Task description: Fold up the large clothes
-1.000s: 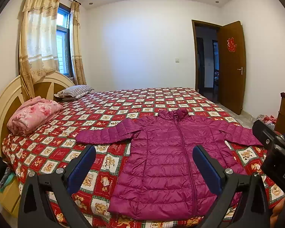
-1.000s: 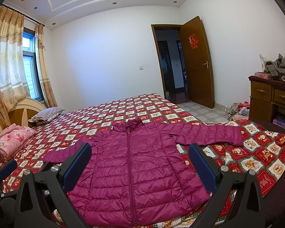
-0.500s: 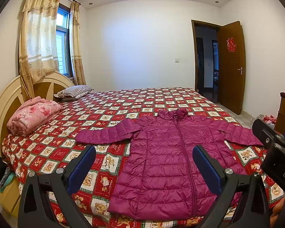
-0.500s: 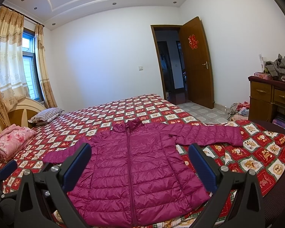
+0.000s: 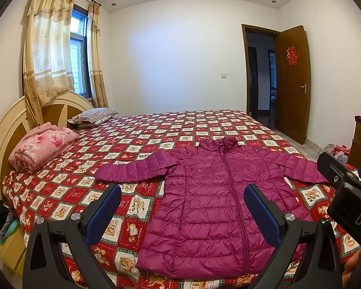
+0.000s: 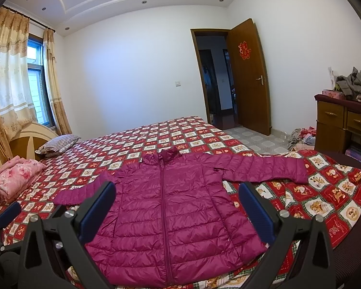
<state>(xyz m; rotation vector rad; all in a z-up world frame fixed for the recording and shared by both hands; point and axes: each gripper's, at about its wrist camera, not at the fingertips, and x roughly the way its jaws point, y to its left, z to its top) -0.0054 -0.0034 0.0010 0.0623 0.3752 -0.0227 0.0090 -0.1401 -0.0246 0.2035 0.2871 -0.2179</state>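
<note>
I have the magenta quilted puffer jacket (image 5: 219, 207) lying flat, zip side up, on the bed with the red-and-white checked cover (image 5: 142, 144). Its collar points away from me toward the far wall and its hem lies nearest, so the long axis of the body runs straight ahead of both tools, with the sleeves spread out to either side.

My left gripper (image 5: 183, 213) hangs above the near edge with its jaws released and holding nothing; the left sleeve (image 5: 134, 168) lies ahead and to its left. My right gripper (image 6: 177, 213) is likewise spread wide and empty (the zip runs up almost midway between its blue pads), and the right sleeve (image 6: 262, 166) stretches off ahead and to its right.

I judge each sleeve belongs to the tool on its own side, neither yet touching fabric.
</note>
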